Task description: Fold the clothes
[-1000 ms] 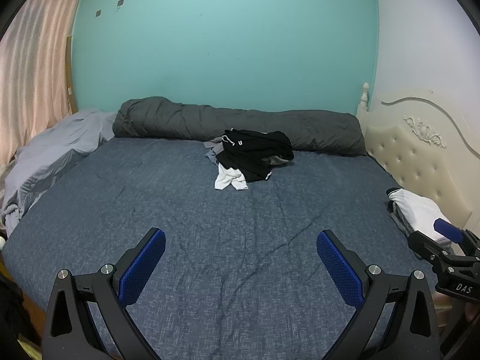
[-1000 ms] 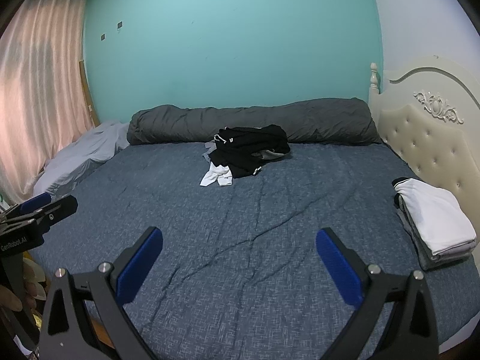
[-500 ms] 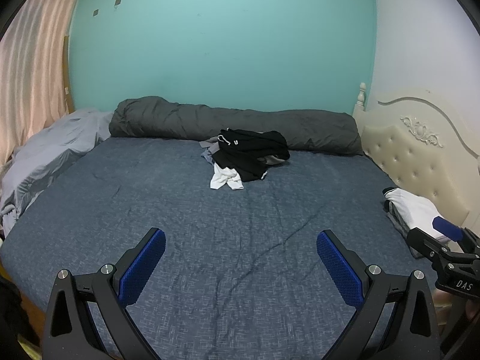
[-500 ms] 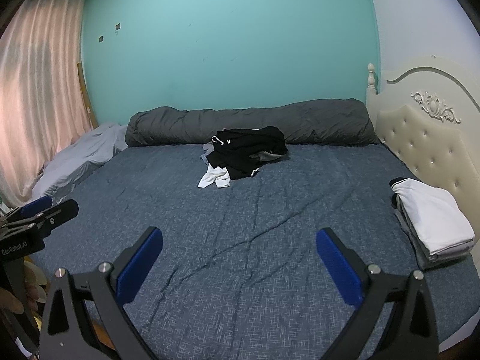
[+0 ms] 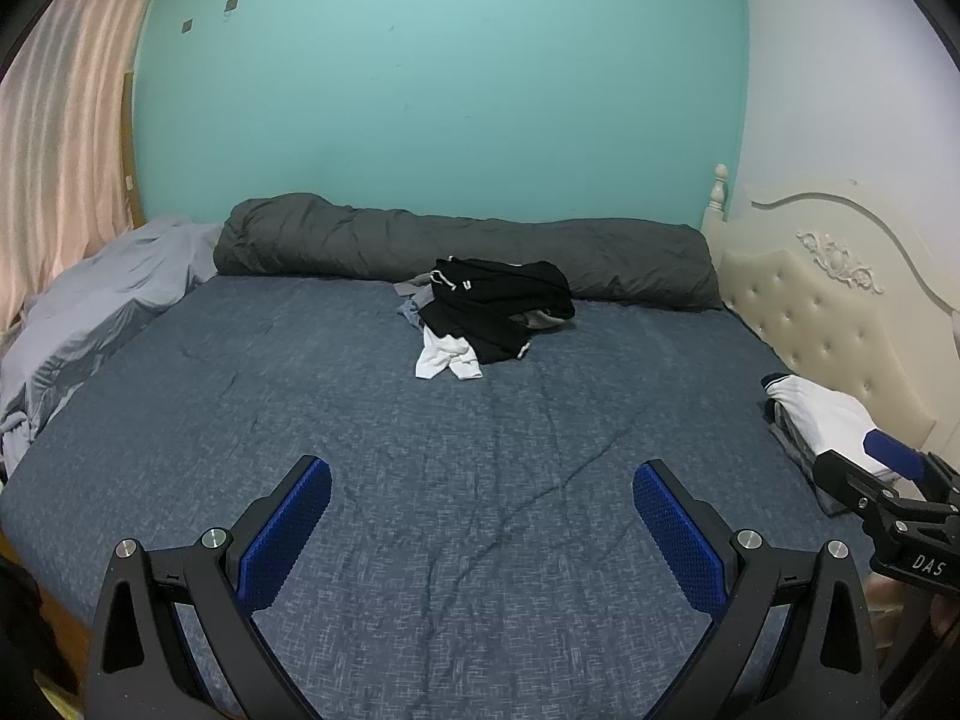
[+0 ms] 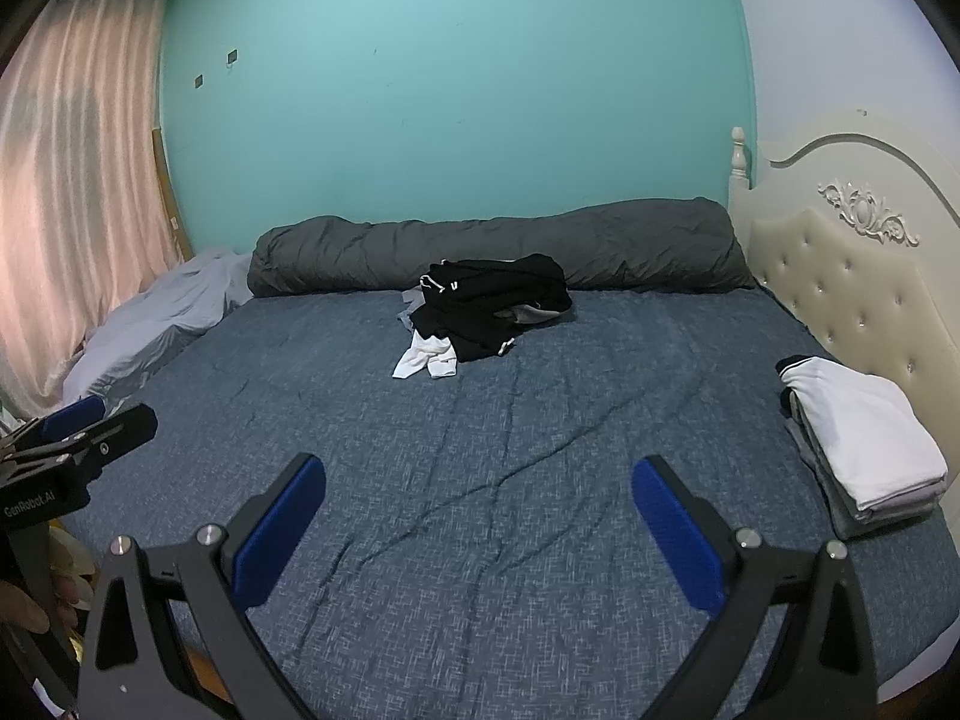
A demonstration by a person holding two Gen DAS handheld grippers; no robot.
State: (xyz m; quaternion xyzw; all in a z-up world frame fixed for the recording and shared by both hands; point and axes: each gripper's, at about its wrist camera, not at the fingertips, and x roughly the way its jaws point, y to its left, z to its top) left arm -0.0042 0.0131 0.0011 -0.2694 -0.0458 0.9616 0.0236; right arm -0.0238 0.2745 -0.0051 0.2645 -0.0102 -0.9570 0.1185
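Since a second ago both cameras have swung slightly, so the bed slides a little across each view while nothing on it has moved. The left gripper [image 5: 480, 531] and the right gripper [image 6: 479, 525] both hang with fingers spread wide and nothing between them, over the near edge of the bed [image 5: 336, 396]. The unfolded pile of clothes [image 5: 492, 315], mostly black with a white piece spilling forward, lies at the far edge against the rolled grey duvet [image 5: 372, 243]. It looks soft, light and limp, so a pinch at a hem or corner of the top garment should lift it free. A folded stack [image 6: 864, 444] sits at the right edge by the cream headboard [image 6: 852, 276]. The blue bedspread is creased; a turquoise wall [image 5: 444, 90] and pink curtain [image 6: 72, 180] enclose the room.
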